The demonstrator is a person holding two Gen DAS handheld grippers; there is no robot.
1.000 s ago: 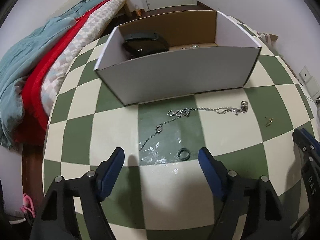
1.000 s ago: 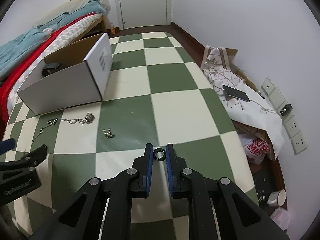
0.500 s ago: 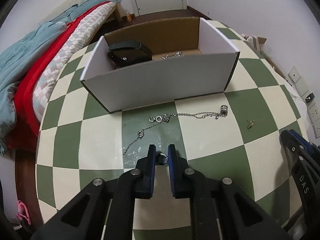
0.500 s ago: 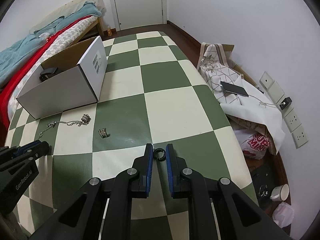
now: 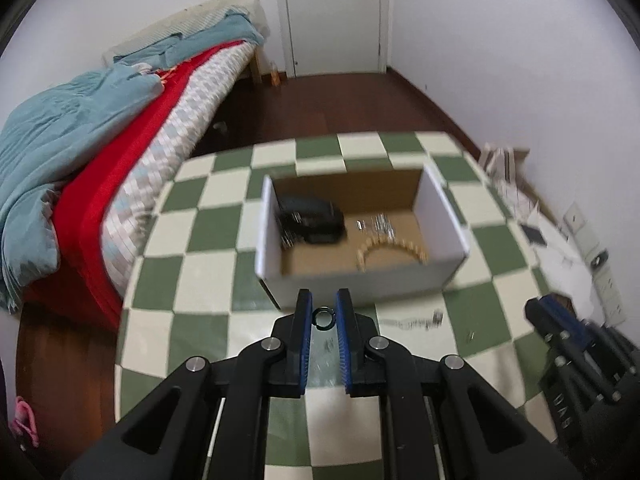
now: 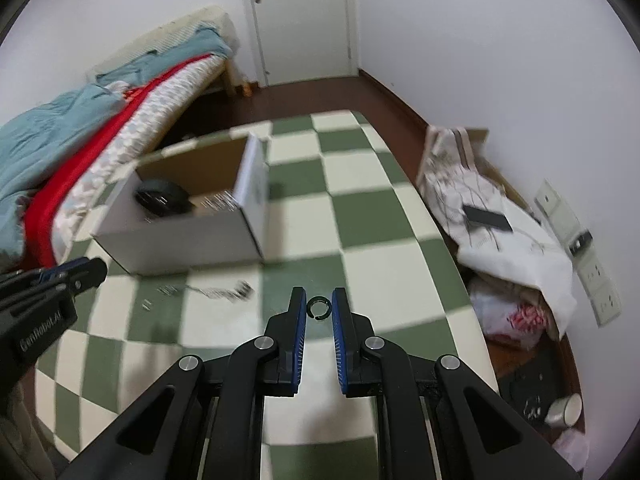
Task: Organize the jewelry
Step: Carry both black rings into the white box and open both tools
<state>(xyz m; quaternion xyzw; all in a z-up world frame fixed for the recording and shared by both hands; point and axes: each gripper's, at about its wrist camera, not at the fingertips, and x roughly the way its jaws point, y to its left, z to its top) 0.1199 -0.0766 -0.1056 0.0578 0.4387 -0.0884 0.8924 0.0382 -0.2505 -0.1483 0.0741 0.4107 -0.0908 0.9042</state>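
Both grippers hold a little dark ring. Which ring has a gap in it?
The ring in the right gripper: its hoop is broken by a small gap at the lower left. The ring in the left gripper looks like a closed hoop.

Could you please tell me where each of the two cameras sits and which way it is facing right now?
Left wrist: sits behind the left claw, looking forward and down into the open box; a small dark ring is pinched in its tips, and the right claw shows at right.
Right wrist: sits behind the right claw, facing across the checkered table; a second ring sits between its tips, and the left claw shows at left.
Shared: box, table, chain, bed, door.
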